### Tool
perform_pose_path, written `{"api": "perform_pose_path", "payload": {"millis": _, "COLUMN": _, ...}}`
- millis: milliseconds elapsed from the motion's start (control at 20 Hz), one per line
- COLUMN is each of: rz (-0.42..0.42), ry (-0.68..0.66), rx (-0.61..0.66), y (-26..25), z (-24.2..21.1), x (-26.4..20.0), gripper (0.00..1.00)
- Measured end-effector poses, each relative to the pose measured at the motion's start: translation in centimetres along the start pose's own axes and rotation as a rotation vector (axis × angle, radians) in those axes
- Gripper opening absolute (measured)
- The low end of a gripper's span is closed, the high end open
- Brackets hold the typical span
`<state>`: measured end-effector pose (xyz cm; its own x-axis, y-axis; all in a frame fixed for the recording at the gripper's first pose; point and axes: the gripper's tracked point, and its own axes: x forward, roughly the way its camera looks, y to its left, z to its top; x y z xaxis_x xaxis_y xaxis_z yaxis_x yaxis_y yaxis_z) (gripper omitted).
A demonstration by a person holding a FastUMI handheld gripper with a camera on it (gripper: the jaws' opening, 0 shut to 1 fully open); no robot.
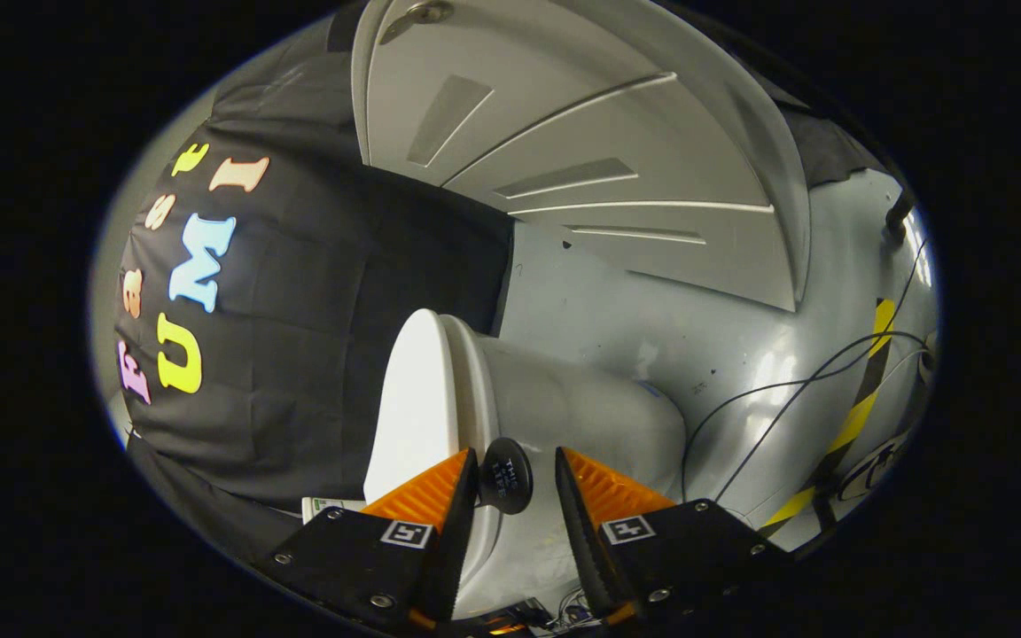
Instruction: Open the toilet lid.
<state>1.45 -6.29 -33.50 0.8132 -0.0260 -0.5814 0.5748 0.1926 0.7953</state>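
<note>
the white toilet lid (pixel 413 399) is lying closed on the toilet (pixel 581 416), its black knob (pixel 506 474) sitting untouched between the narrowly parted fingers (pixel 517 474).

A glossy grey floor (pixel 723 337) carries black cables (pixel 785 390) and striped tape (pixel 865 399) (yellow-black); a pale panelled door (pixel 581 151) stands beyond.

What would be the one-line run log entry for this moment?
claw: open, fingers either side of black knob, contact unclear | toilet lid: white, beyond left finger | cables on floor past toilet
</note>
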Motion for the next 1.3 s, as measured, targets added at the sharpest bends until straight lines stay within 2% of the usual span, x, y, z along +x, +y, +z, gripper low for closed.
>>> {"api": "perform_pose_path", "payload": {"millis": 50, "rz": 0.0, "ry": 0.003, "rx": 0.01, "y": -0.2, "z": -0.1, "x": 0.1, "gripper": 0.47}}
{"api": "perform_pose_path", "payload": {"millis": 200, "rz": 0.021, "ry": 0.006, "rx": 0.008, "y": 0.2, "z": -0.1, "x": 0.1, "gripper": 0.35}}
{"api": "perform_pose_path", "payload": {"millis": 250, "rz": 0.016, "ry": 0.009, "rx": 0.008, "y": 0.0, "z": -0.1, "x": 0.2, "gripper": 0.27}}
{"api": "perform_pose_path", "payload": {"millis": 400, "rz": 0.025, "ry": 0.002, "rx": 0.005, "y": 0.3, "z": 0.0, "x": -0.1, "gripper": 0.23}}
{"api": "perform_pose_path", "payload": {"millis": 700, "rz": -0.007, "ry": -0.004, "rx": -0.02, "y": 0.6, "z": -0.1, "x": -0.8, "gripper": 0.01}}
{"api": "perform_pose_path", "payload": {"millis": 800, "rz": -0.03, "ry": -0.003, "rx": -0.054, "y": 0.8, "z": 0.1, "x": -1.0, "gripper": 0.01}}
{"api": "perform_pose_path", "payload": {"millis": 1300, "rz": -0.035, "ry": -0.039, "rx": -0.223, "y": 4.3, "z": 0.7, "x": -2.7, "gripper": 0.0}}
